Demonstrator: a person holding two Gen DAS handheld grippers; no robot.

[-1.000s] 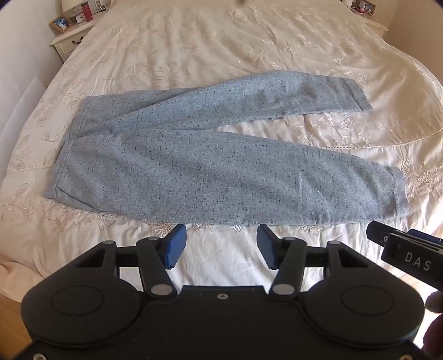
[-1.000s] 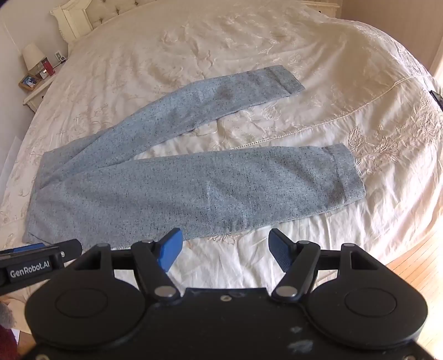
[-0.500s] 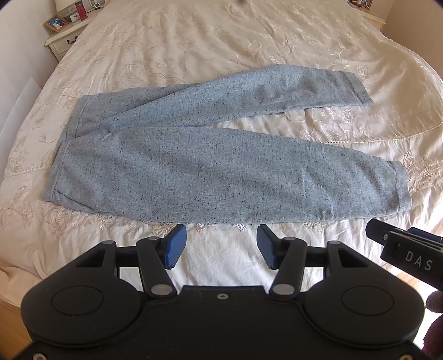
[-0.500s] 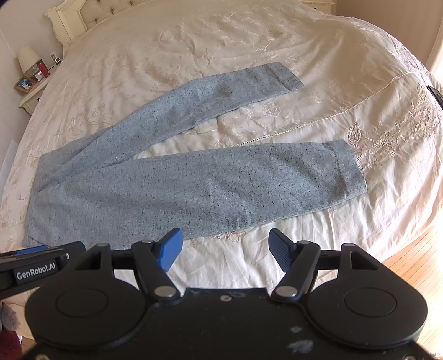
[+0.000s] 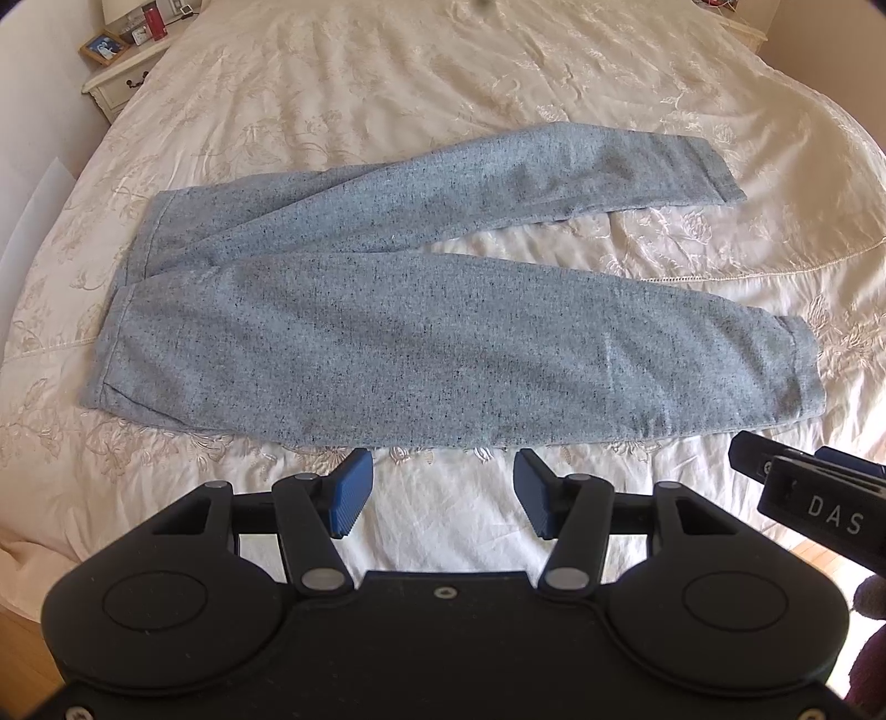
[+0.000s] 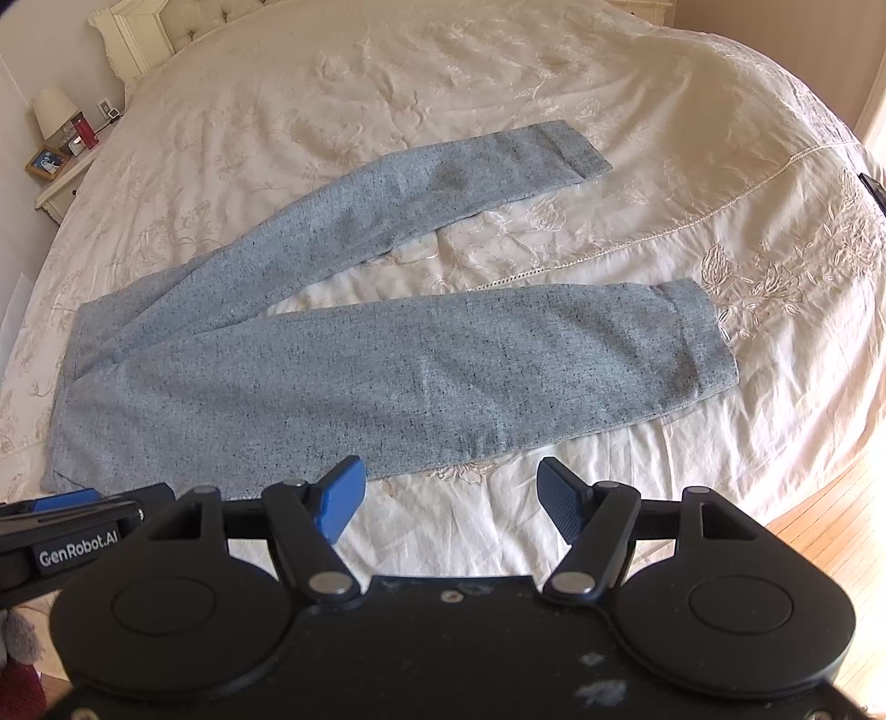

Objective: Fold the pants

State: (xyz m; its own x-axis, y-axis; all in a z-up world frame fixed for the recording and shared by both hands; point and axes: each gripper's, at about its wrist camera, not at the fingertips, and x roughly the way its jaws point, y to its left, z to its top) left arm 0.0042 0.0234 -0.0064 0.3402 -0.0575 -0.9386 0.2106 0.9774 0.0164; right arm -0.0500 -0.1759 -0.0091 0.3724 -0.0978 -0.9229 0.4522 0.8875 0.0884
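Grey-blue speckled pants (image 5: 421,338) lie flat on the cream bedspread (image 5: 387,83), waistband to the left, both legs spread apart toward the right. My left gripper (image 5: 441,498) hangs open above the bedspread just short of the near leg's lower edge, nothing between its blue pads. My right gripper (image 6: 451,498) is open too, above the bed near the same leg's edge (image 6: 387,387), its pads empty. The right gripper's body (image 5: 814,509) shows at the right of the left wrist view; the left gripper's body (image 6: 72,537) shows at the left of the right wrist view.
A white nightstand (image 5: 124,83) with a photo frame and small items stands at the far left, with a lamp (image 6: 52,111) on it. A headboard (image 6: 138,33) is at the back. Wooden floor (image 6: 830,531) shows past the bed's near right edge.
Both views have shifted slightly, the pants sitting a little lower and nearer in frame. Both grippers stay open; the pants have not moved.
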